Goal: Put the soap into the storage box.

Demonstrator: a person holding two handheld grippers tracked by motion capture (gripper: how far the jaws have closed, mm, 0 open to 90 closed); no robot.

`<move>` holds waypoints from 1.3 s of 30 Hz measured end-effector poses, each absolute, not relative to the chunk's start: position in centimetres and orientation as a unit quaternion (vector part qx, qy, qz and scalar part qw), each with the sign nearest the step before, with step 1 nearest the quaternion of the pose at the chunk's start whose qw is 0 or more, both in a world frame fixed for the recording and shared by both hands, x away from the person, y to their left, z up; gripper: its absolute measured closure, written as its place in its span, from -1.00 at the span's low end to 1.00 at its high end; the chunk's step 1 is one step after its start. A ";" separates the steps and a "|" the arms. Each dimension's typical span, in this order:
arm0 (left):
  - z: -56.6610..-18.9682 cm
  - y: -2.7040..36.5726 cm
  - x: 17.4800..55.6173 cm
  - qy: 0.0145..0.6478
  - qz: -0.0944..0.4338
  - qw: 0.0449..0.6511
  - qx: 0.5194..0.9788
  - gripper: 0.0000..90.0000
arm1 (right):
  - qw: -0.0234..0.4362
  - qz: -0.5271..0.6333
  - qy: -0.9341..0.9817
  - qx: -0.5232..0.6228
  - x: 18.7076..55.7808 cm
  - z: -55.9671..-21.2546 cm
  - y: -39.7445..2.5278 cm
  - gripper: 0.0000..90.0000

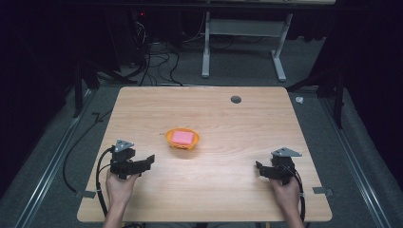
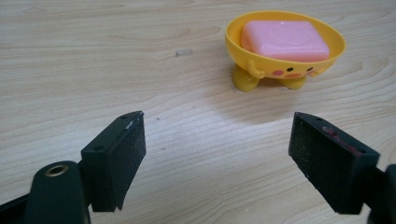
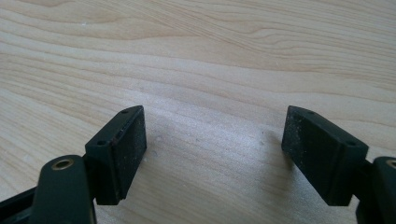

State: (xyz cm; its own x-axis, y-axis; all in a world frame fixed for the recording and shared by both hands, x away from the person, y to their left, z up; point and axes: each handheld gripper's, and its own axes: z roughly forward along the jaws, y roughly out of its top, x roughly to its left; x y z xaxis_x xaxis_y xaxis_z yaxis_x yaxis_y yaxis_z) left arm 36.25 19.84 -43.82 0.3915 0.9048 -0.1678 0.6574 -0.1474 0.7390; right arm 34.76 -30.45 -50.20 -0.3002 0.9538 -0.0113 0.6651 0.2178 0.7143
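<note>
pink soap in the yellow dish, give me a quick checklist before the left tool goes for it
1. Pink soap lies in the yellow dish: ok.
2. Left tool open, nothing between its jaws: ok.
3. Dish ahead of the left tool, bare table between them: ok.
4. Right tool open and apart from the dish: ok.
5. Jaw gap wider than the soap: cannot tell.

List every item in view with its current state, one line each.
left gripper: open, empty, aimed toward the dish.
right gripper: open, empty, over bare wood.
soap dish: upright on its feet, holding the soap.
pink soap: lying flat inside the dish.
table: bare apart from the dish.
</note>
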 end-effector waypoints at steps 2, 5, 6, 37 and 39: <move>-44.2 19.9 36.2 0.529 0.158 0.384 0.740 -0.57 | 0.233 0.309 0.745 0.544 34.8 -50.2 -30.4 -0.50; -44.7 20.0 36.2 0.531 0.157 0.381 0.740 -0.57 | 0.233 0.309 0.744 0.544 34.8 -50.2 -30.4 -0.50; -44.8 20.1 36.2 0.532 0.156 0.382 0.740 -0.57 | 0.234 0.309 0.745 0.543 34.8 -50.2 -30.5 -0.50; -48.7 20.0 36.2 0.539 0.158 0.345 0.752 -0.57 | 0.234 0.309 0.745 0.543 34.8 -50.2 -30.4 -0.50; -48.9 19.9 36.2 0.535 0.163 0.342 0.755 -0.57 | 0.233 0.309 0.745 0.543 34.7 -50.2 -30.4 -0.50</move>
